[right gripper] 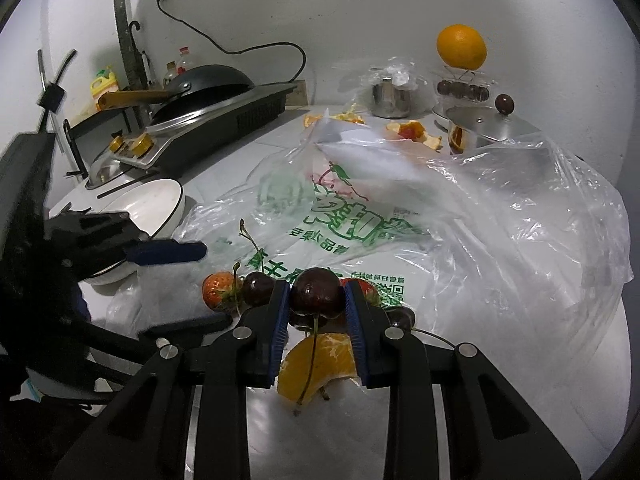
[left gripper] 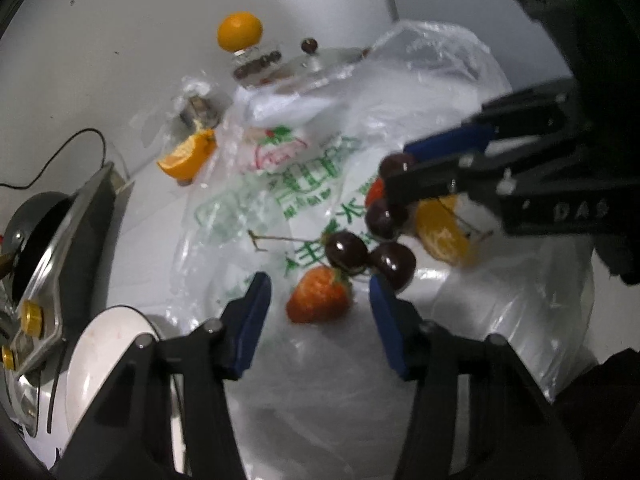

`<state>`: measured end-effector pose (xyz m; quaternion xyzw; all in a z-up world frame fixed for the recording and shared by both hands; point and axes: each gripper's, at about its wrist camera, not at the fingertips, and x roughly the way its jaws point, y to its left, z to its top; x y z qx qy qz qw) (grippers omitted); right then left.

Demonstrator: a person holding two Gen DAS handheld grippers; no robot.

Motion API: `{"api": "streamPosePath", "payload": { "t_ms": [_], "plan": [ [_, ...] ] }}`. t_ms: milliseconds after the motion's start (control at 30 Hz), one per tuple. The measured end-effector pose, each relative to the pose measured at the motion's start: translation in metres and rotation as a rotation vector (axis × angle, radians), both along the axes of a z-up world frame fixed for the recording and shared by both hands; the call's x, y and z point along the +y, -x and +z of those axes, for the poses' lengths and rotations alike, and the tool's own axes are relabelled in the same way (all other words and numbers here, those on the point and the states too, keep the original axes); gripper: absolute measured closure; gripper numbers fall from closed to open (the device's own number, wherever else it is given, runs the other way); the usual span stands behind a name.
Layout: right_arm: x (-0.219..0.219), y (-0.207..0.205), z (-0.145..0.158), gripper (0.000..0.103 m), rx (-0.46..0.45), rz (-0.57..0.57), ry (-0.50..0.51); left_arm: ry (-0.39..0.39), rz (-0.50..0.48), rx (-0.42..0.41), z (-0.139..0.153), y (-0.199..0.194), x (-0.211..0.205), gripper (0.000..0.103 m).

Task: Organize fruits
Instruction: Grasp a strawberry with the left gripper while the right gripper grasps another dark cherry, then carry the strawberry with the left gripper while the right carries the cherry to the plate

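- Plastic bag (right gripper: 460, 216) lying spread over counter, fruit pile sitting on its near edge.
- Left gripper (left gripper: 320, 316) hanging released, straddling strawberry (left gripper: 318, 300).
- Right gripper (right gripper: 316, 300) clenching one cherry (right gripper: 316, 294) above pile; picking step likely, lifting clear next.

1. The right gripper (right gripper: 316, 300) has its blue-padded fingers (right gripper: 280, 312) closed on a dark cherry (right gripper: 316, 294), pinched near the tips.
2. The left gripper (left gripper: 320, 300) holds its fingers (left gripper: 252, 312) spread wide apart, gripping nothing, angled down toward the worktop (right gripper: 400, 420).
3. The two grippers sit near each other, the right reaching in across the left gripper's view from its right side.
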<state>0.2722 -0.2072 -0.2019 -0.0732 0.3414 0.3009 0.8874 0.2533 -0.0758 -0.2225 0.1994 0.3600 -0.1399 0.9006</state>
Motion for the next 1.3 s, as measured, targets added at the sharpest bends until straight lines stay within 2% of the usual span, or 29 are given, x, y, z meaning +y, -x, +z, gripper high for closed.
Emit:
{"api": "streamPosePath", "payload": {
  "t_ms": [167, 300, 400, 633, 967, 1300],
  "plan": [
    [-0.002, -0.001, 0.001, 0.073, 0.001, -0.017, 0.004, 0.013, 0.000, 0.032, -0.008, -0.007, 0.002, 0.054],
    [-0.003, -0.002, 0.001, 0.073, 0.000, -0.025, 0.012, 0.023, -0.006, 0.040, -0.009, -0.010, 0.004, 0.069],
    [-0.002, -0.001, 0.003, 0.073, -0.005, -0.029, 0.015, 0.059, -0.003, 0.056, -0.008, -0.012, 0.008, 0.069],
    [0.001, 0.001, 0.009, 0.073, -0.021, -0.037, 0.029, 0.094, -0.003, 0.036, 0.001, -0.004, 0.014, 0.070],
    [0.014, 0.014, 0.022, 0.073, -0.054, -0.022, 0.043, 0.221, 0.021, 0.007, 0.028, 0.009, 0.033, 0.070],
    [0.034, 0.029, 0.033, 0.073, -0.080, 0.017, 0.052, 0.253, 0.060, -0.049, 0.052, 0.029, 0.053, 0.070]
  ]
}}
